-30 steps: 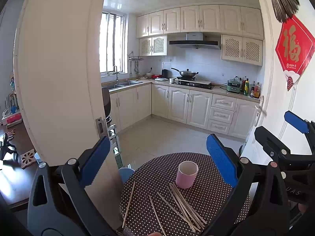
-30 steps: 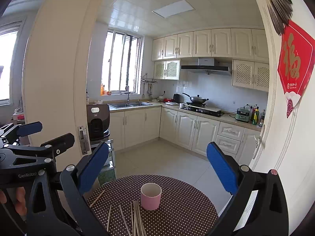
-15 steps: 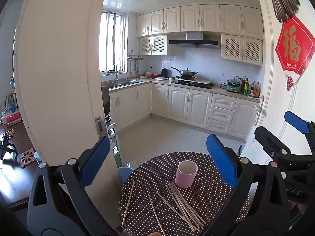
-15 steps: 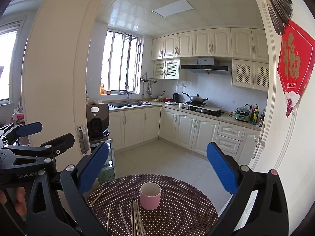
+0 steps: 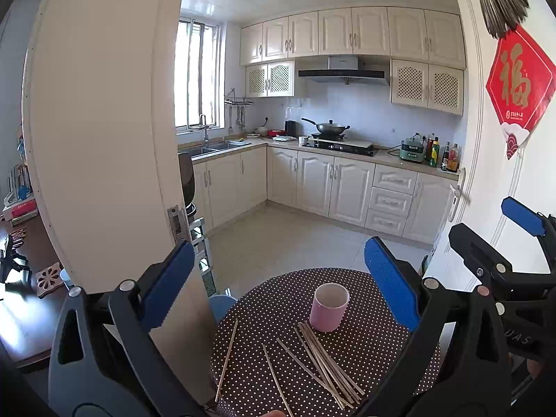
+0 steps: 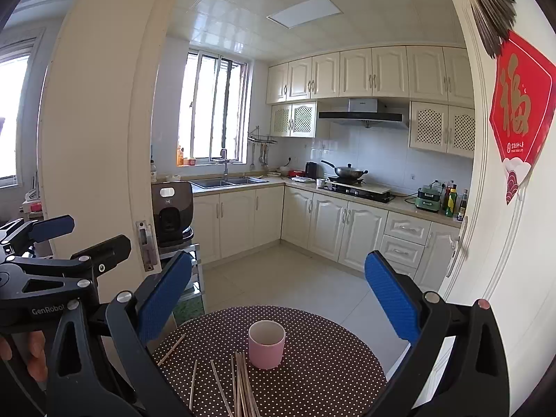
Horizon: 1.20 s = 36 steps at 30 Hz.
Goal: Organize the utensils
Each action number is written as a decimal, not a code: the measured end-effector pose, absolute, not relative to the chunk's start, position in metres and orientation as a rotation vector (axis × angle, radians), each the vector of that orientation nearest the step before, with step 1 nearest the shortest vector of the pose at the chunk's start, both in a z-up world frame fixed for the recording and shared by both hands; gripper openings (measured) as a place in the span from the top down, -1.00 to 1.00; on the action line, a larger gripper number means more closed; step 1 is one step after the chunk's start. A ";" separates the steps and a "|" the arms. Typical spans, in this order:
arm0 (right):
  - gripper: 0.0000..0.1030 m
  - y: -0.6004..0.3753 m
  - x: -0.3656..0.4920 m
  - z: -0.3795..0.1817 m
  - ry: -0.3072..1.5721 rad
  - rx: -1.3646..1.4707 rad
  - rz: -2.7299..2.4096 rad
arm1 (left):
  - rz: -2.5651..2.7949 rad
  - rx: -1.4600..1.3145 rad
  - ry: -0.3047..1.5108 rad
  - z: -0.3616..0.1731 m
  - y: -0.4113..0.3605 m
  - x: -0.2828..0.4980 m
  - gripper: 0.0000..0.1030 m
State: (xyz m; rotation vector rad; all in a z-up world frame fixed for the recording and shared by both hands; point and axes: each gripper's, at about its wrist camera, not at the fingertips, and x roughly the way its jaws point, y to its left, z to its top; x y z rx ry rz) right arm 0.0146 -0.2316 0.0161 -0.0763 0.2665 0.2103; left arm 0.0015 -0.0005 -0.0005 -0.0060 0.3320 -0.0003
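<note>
We face a cream-cabinet kitchen across a round polka-dot worktop (image 5: 365,358). At left, we hold the left hand-held gripper (image 5: 278,279) released, blue pads spread wide, nothing between them, above the worktop. Loose chopsticks (image 5: 326,365) lie scattered on the worktop's near-left half, one bundle reaching up just beside the upright pink cup (image 5: 329,307) near centre. At right, the right hand-held gripper (image 6: 278,293) is likewise released and empty.
</note>
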 end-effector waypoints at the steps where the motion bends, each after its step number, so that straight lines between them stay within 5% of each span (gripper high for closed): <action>1: -0.87 -0.232 0.014 0.016 0.265 -0.077 0.210 | -0.001 -0.007 0.333 0.000 0.000 0.002 -0.87; 36: -0.87 -0.235 0.016 0.018 0.276 -0.075 0.208 | -0.002 -0.004 0.342 -0.004 -0.004 0.004 -0.87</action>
